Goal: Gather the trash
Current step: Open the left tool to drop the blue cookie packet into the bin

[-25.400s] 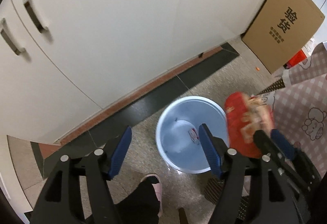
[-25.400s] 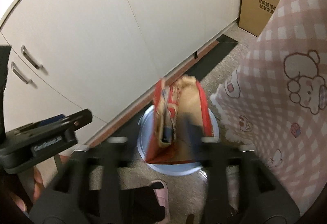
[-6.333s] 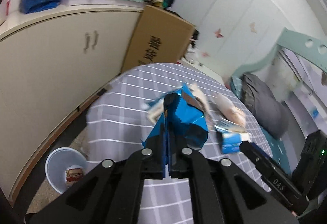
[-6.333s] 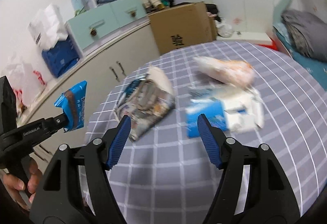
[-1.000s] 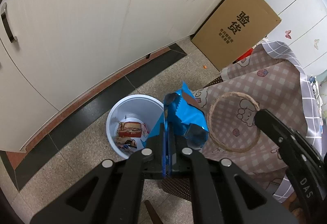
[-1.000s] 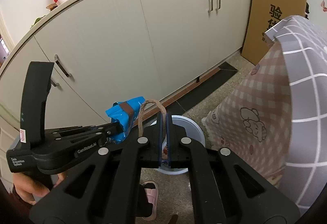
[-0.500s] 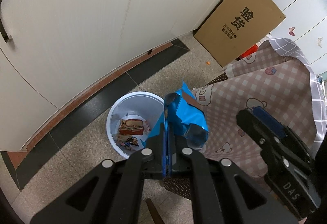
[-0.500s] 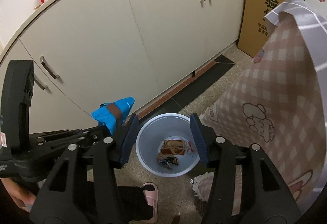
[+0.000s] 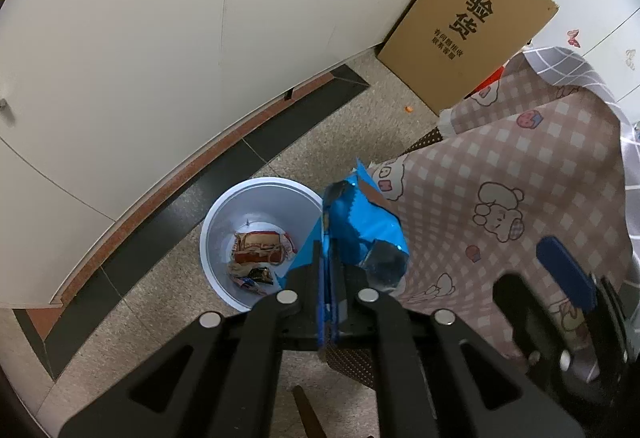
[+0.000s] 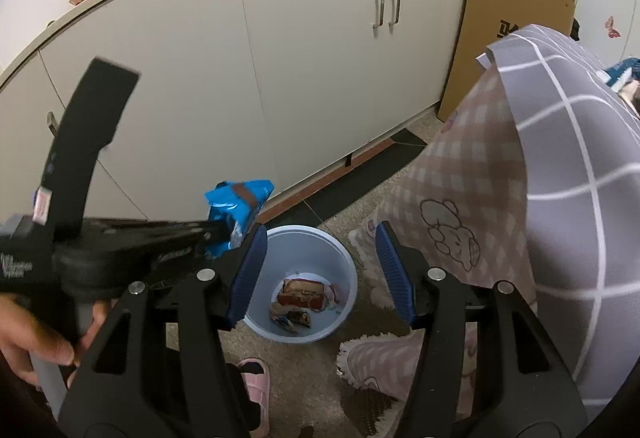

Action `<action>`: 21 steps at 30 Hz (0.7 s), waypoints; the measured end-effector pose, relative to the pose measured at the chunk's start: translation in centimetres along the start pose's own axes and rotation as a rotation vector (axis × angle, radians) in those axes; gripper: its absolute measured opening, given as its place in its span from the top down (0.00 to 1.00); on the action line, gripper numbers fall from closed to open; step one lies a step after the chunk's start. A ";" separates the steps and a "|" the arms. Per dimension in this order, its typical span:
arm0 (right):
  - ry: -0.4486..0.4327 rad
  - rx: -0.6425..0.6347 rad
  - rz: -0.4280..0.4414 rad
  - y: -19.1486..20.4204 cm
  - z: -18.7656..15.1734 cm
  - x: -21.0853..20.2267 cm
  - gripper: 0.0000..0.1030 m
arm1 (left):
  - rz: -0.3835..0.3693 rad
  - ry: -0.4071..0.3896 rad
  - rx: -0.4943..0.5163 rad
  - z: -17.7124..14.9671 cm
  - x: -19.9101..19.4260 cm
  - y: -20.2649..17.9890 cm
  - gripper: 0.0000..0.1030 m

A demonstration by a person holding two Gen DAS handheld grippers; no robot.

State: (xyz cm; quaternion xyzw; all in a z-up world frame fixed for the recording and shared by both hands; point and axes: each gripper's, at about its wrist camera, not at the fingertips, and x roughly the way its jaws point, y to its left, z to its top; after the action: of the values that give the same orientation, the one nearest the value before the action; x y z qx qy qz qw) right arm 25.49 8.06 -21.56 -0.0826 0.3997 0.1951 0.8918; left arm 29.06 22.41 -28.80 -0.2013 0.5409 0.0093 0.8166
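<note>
I am viewing the left gripper: matte black plastic arms with triangular cut-outs, four round silver screw heads along the top, and thin blue pads. I am viewing the right gripper of the same build: black angular arms, silver screws, and ribbed blue pads. In the right wrist view, the left unit is showing a black upright fin, faint white lettering on its side, a small red-and-white sticker, and a grey handle. A hand is showing at the lower left. A pink slipper is being worn on one foot.
</note>
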 end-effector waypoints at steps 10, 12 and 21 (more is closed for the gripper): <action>-0.012 0.010 0.007 -0.7 -1.4 -0.8 0.46 | 0.027 -0.011 -0.004 0.4 0.1 -1.7 0.48; -0.015 0.014 0.013 -0.6 -1.1 -1.0 0.46 | 0.026 -0.011 -0.014 0.3 -0.3 -1.5 0.47; -0.046 0.015 0.031 0.1 -0.6 -3.2 0.45 | 0.023 -0.072 -0.024 -0.2 -4.2 -1.4 0.45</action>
State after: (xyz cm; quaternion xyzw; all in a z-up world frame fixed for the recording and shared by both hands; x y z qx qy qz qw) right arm 23.06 7.07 -19.56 -0.0652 0.3818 0.2075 0.8983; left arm 27.45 21.90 -24.71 -0.2041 0.5134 0.0324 0.8329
